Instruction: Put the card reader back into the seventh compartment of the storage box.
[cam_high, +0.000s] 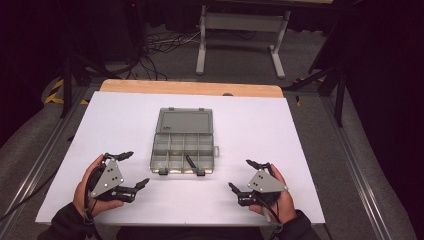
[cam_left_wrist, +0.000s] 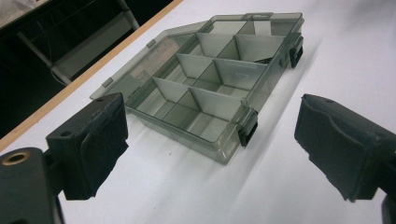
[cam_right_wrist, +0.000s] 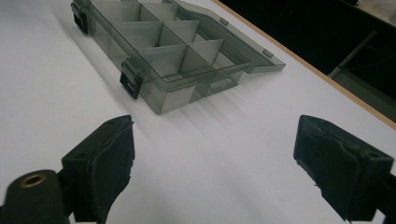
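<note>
Organizer box (cam_high: 184, 142) sat mid-table on the white sheet (cam_high: 260, 135), lid (cam_high: 182, 121) flipped open flat toward the far side, compartment tray toward the near side. Long axis of the tray ran left-right; two black latches (cam_high: 163, 171) lined the near edge. One thin dark item (cam_high: 190, 161) lay in a near-row compartment, right of centre; couldn't tell what it was.

Left gripper (cam_high: 131, 169) was at the near-left, jaws spread wide with nothing between them, no pad on anything. In the left gripper view the box (cam_left_wrist: 210, 79) lay ahead of the jaws and apart from them, near-left corner closest.

Right gripper (cam_high: 240, 175) was at the near-right, jaws also apart and empty. In the right gripper view the box (cam_right_wrist: 163, 51) lay ahead and off to the left, its near-right corner and latch (cam_right_wrist: 131, 78) closest.

Key relation: box was between and beyond both grippers, each pointed inward at a near corner. Left looked slightly nearer to the box, but it was close. My read: either hand could reach a latch or the lid next; the lid needs a reach over the tray to the far side.

Surface: flat white sheet over a wood table (cam_high: 190, 88), its far edge showing. Room dark beyond, with cables (cam_high: 155, 50) and a grey frame (cam_high: 240, 30) on the floor.
</note>
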